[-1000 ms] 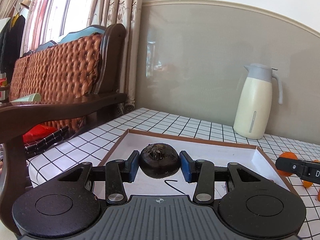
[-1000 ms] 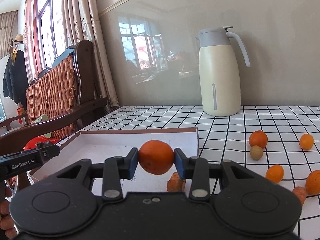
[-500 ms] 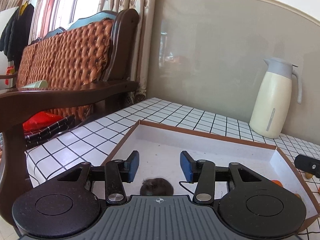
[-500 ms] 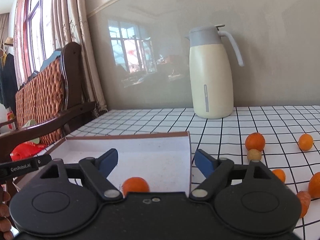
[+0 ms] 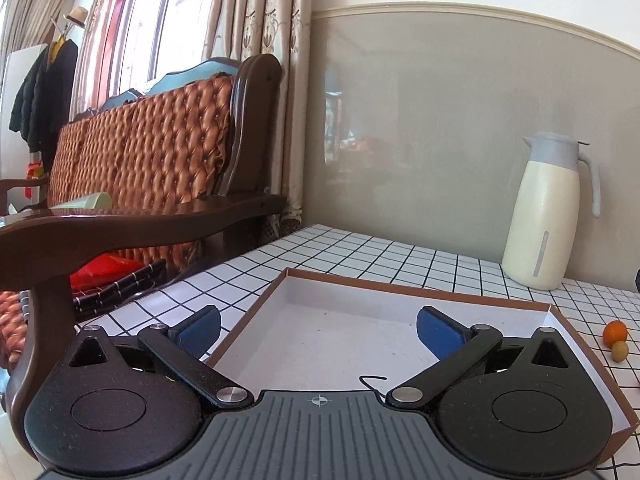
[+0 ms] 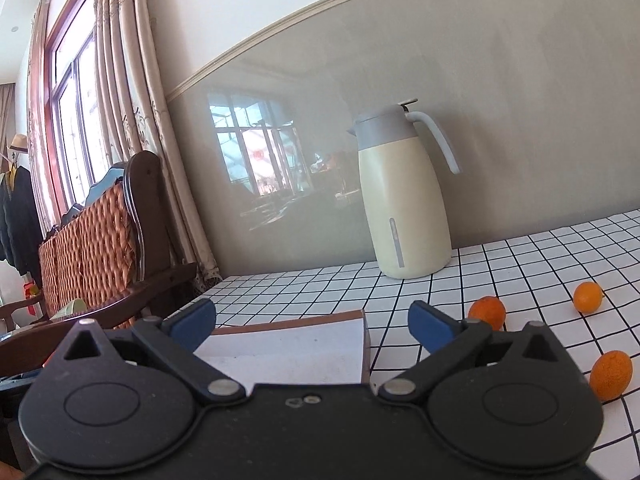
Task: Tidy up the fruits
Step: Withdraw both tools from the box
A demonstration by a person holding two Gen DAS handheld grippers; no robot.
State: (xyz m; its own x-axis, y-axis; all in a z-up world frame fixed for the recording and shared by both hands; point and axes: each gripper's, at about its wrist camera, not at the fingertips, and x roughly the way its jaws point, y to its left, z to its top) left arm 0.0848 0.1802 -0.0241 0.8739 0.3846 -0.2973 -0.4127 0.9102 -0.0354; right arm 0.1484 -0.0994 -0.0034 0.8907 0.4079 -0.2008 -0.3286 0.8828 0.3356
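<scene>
Left gripper (image 5: 318,326) nearest the lens, blue-padded fingers (image 5: 434,330) spread wide with nothing between them, poised over the near end of the shallow cardboard box (image 5: 400,286), brown outside, white inside. Visible box floor shows only specks and a thin dark curl of wire close to the gripper body; any fruit lying in the box near the gripper is hidden under it. Right gripper (image 6: 312,322) likewise gaping and holding nothing, its fingers (image 6: 430,326) straddling the box's right-hand corner (image 6: 316,322). Both stand over the white, black-gridded worktop (image 6: 500,264). Loose fruit lies out on the worktop right of the box: a small orange (image 6: 487,312) just past the right finger, another orange (image 6: 611,375) nearer the worktop's front edge, a third (image 6: 587,297) farther right, all well apart from one another. Left wrist view picks up an orange (image 5: 615,332) touching a small pale green-brown fruit (image 5: 619,351) beyond the box's right wall. Cream thermos jug (image 6: 402,196) with grey lid and handle stands upright at the back edge of the worktop against the grey wall panel. Past the left edge: dark wooden sofa (image 5: 140,168) with tufted orange-brown backrest, curtains (image 5: 260,80) and window behind.
</scene>
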